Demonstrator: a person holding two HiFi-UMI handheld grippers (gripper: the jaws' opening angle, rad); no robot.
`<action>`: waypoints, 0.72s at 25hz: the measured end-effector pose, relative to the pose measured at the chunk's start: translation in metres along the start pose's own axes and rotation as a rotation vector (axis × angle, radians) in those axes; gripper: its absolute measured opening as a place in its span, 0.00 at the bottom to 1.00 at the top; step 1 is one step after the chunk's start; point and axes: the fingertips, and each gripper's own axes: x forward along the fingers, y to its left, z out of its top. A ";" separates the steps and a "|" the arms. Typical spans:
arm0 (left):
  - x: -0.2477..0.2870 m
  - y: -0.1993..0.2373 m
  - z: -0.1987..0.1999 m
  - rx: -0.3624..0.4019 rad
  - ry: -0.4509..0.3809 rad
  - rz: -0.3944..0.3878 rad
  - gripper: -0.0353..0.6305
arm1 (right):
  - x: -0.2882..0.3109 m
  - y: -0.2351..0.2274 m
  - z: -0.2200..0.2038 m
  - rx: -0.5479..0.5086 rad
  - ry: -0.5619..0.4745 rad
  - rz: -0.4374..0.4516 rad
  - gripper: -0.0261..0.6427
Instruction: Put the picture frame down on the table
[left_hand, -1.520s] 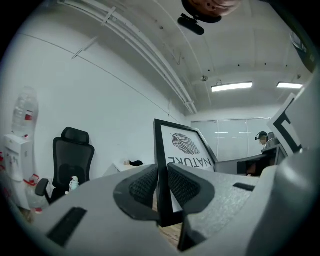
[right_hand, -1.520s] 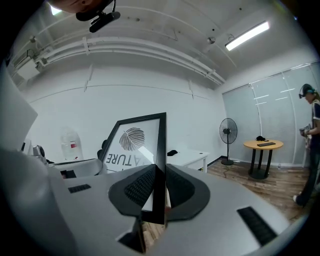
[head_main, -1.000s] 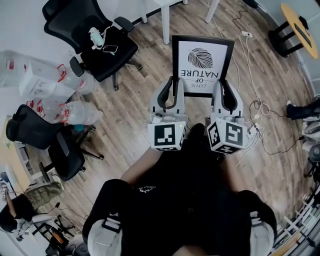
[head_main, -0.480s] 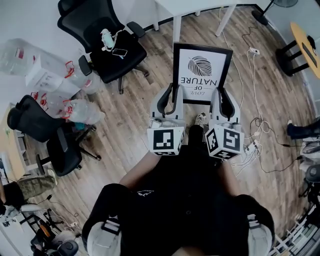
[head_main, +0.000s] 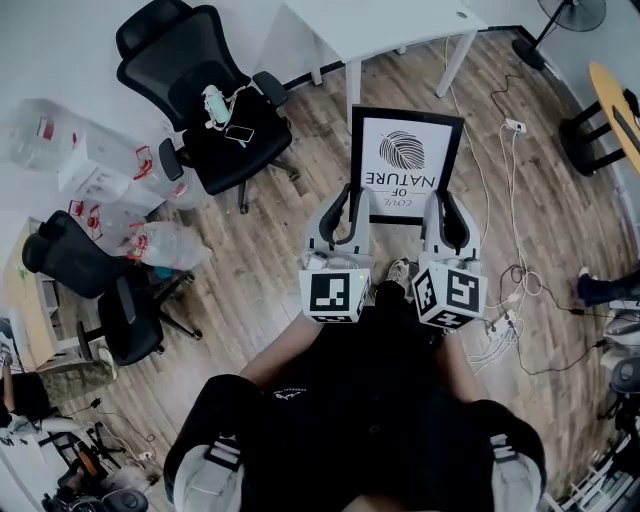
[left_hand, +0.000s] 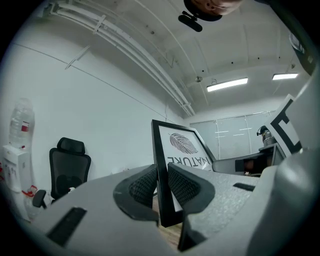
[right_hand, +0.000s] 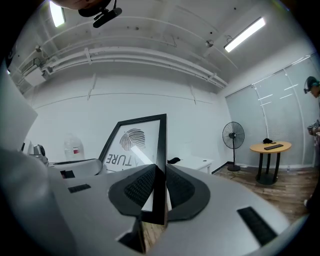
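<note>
A black-framed picture frame with a white print of a leaf and the words LOVE OF NATURE is held up in the air in front of me, over the wooden floor. My left gripper is shut on its left edge and my right gripper is shut on its right edge. In the left gripper view the picture frame stands between the ribbed pads. In the right gripper view the picture frame's black edge is pinched between the pads. A white table stands just beyond the frame.
A black office chair with a bottle and phone on its seat stands at the left. Another black chair, water jugs and bags lie further left. Cables run over the floor at right. A round wooden table and a fan are far right.
The frame and both grippers have moved forward toward the white table, which now shows more fully at the top. Both grips on the frame are unchanged.
</note>
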 end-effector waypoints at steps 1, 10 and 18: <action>0.017 -0.006 0.003 0.009 -0.005 0.001 0.16 | 0.011 -0.013 0.005 0.002 -0.006 -0.001 0.14; 0.113 -0.045 0.009 0.016 -0.008 -0.002 0.16 | 0.073 -0.092 0.032 0.021 -0.023 0.015 0.14; 0.181 -0.068 0.007 0.023 -0.004 0.063 0.16 | 0.126 -0.147 0.047 0.028 -0.015 0.066 0.14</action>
